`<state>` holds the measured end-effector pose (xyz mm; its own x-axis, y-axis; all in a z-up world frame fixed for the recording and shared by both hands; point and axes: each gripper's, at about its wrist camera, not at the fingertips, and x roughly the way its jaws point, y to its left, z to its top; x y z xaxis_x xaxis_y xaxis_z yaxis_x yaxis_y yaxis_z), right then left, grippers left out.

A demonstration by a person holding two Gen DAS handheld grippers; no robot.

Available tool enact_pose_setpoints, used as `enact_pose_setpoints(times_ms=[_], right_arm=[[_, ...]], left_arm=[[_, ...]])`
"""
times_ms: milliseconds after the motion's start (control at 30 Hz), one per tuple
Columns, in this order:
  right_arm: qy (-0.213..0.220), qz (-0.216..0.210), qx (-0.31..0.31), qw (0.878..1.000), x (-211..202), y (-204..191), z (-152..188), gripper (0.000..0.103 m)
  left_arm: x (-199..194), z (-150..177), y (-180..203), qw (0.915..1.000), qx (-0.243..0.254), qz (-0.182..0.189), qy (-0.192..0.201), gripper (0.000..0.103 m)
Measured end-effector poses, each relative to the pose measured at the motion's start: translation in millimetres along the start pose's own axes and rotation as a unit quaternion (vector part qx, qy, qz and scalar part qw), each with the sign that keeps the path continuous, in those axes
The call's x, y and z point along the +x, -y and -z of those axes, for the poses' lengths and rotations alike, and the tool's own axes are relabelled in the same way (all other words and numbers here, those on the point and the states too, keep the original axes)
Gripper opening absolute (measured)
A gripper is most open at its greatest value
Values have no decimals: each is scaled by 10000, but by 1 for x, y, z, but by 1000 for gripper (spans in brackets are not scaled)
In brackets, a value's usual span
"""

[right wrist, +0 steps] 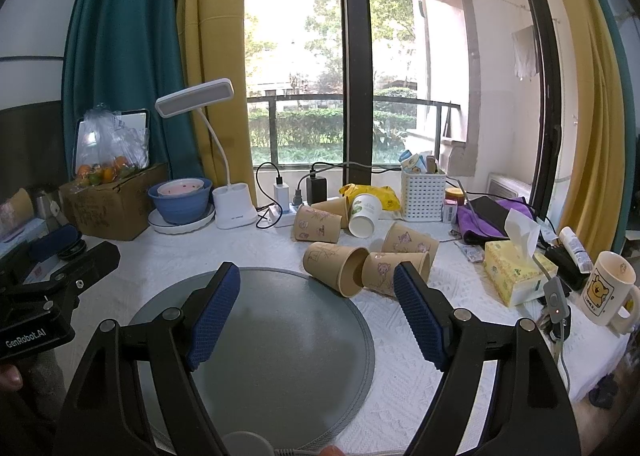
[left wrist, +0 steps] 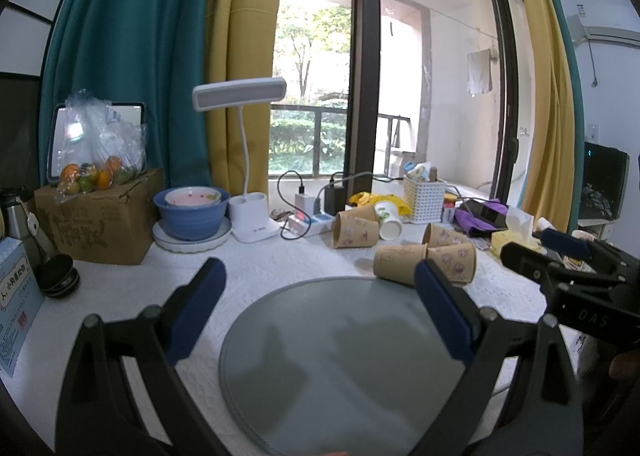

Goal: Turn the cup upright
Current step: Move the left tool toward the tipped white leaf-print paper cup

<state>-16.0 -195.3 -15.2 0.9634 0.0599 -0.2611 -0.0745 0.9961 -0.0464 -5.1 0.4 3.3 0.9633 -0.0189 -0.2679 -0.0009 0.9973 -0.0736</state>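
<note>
Several brown paper cups lie on their sides on the white table beyond a round grey mat. The nearest cup lies at the mat's far edge, its mouth towards the right wrist camera. Two more lie beside it, another behind. A white cup also lies tipped over. My left gripper is open and empty above the mat. My right gripper is open and empty, just short of the nearest cup.
At the back stand a blue bowl on a plate, a white desk lamp, a power strip, a white basket and a cardboard box with fruit. A tissue box and a mug stand at the right.
</note>
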Motion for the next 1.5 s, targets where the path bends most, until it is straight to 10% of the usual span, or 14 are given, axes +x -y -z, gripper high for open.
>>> enact_pose_setpoints(times_ms=[933,1500], right_arm=[[-65,39,91,9999,8,15,2,82],[-438,288,632,9966,99,88,-15,82]], left_arm=[[13,1,6,9998,129,107,-124,96],[144,-21,44,9874,362,883,-1264,96]])
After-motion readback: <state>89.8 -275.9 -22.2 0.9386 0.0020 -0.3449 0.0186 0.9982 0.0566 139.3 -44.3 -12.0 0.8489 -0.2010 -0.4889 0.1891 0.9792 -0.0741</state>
